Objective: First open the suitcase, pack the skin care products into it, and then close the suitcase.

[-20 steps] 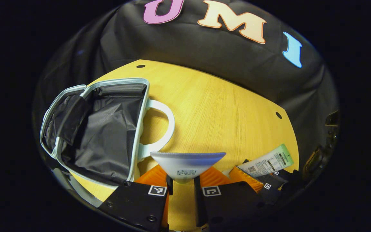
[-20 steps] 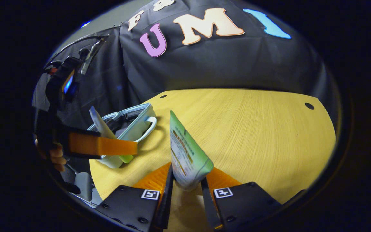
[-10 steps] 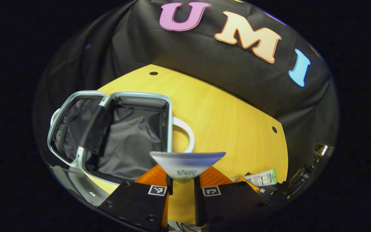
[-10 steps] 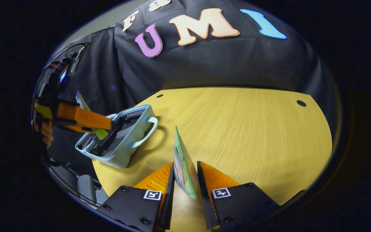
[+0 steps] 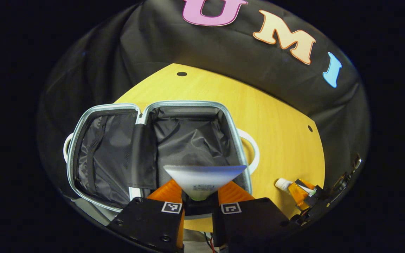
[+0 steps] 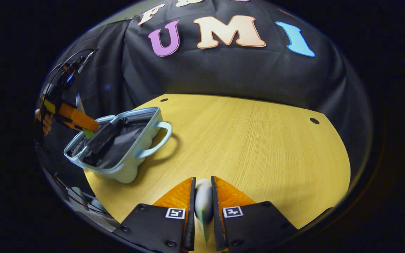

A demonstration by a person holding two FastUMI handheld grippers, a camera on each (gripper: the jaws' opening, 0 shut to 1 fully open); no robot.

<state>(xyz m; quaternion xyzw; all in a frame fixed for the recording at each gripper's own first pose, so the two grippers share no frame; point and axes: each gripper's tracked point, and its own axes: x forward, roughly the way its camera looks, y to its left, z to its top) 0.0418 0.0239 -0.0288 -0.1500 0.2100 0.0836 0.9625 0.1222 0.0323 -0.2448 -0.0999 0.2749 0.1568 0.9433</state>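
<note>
The left tool point(image 5: 200, 196) has two wedge-shaped fingers point(image 5: 167, 191) with ribbed inner faces, each set on a black angular block point(image 5: 146, 221). Each block bears a small square black-and-white marker point(image 5: 172, 207) and round screws point(image 5: 165, 238). Thin red and white wires point(image 5: 207, 243) show under it. The right tool point(image 6: 203, 196) is built the same way: ribbed wedges, black blocks, markers point(image 6: 175, 213) and screws point(image 6: 170, 243). Farther off in the right gripper view, a bare hand point(image 6: 44, 119) shows, and a thin dark cable point(image 6: 72, 56) arches over the left tool's black body.

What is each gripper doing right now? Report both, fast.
Left gripper: closed on a white tube, above the open suitcase.
Right gripper: closed on a green tube, over the table.
</note>
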